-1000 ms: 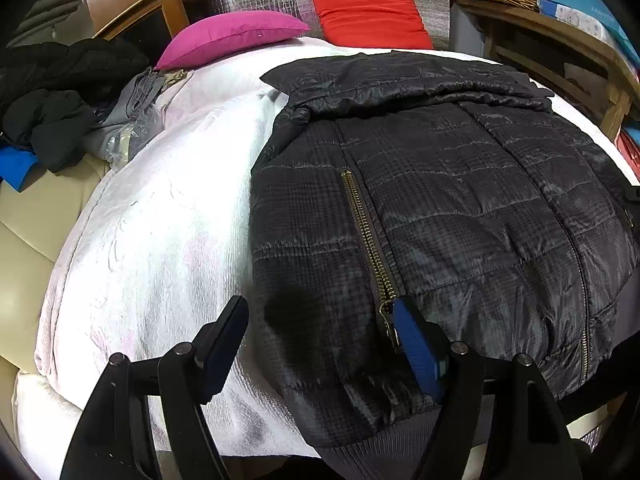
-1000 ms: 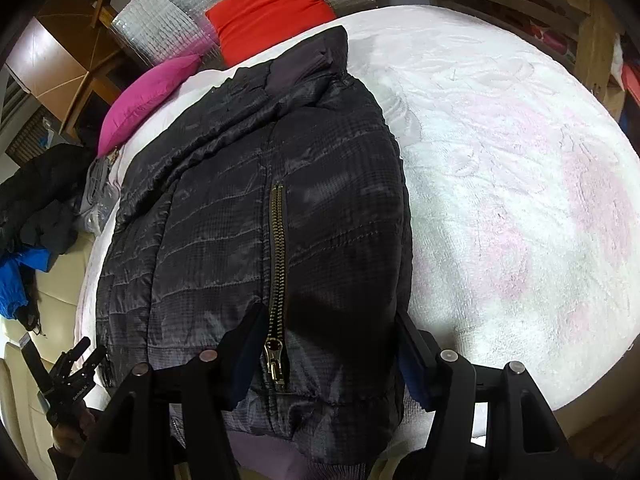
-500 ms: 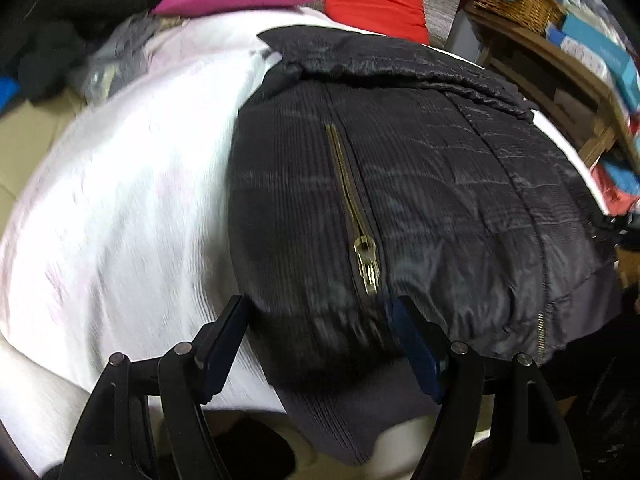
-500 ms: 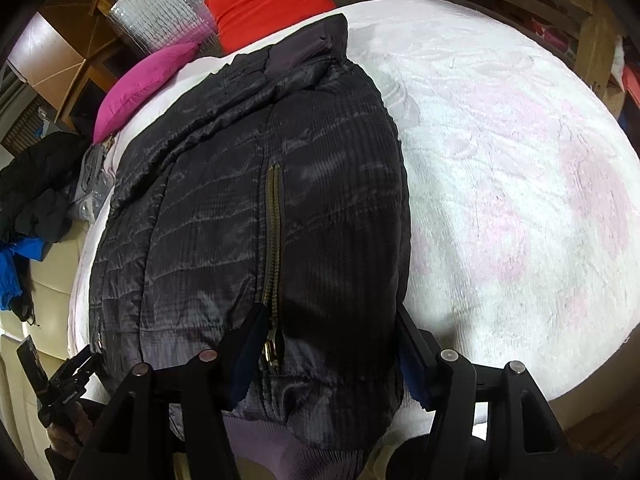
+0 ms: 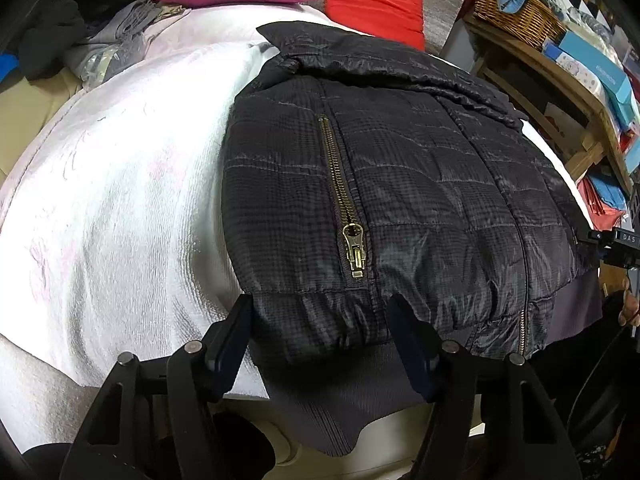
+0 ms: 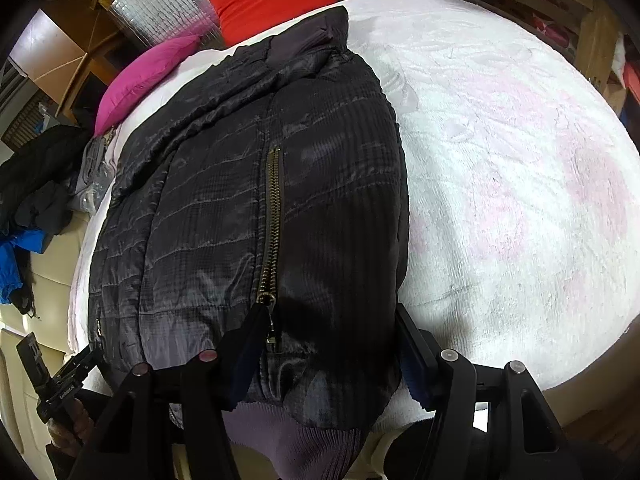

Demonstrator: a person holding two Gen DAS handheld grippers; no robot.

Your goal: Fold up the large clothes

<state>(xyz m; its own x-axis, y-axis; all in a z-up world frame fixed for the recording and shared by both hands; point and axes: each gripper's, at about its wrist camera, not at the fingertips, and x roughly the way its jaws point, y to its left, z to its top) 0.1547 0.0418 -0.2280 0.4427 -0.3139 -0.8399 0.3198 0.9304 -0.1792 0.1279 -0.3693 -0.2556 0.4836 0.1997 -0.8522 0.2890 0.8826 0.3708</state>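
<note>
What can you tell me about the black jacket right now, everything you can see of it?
The black jacket is quilted, slightly shiny, with a fine check pattern, brass pocket zippers and a grey ribbed hem. It lies flat on the white blanket, collar toward the cushions, hem hanging over the near edge. The left gripper and right gripper each straddle a hem corner, jaws apart; the left's have just been closing.

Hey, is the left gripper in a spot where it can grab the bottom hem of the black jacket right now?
Probably yes. The left gripper has its jaws, which have just been closing, either side of the black jacket at its hem, nothing between. Whether the fingers already press it is unclear.
</note>
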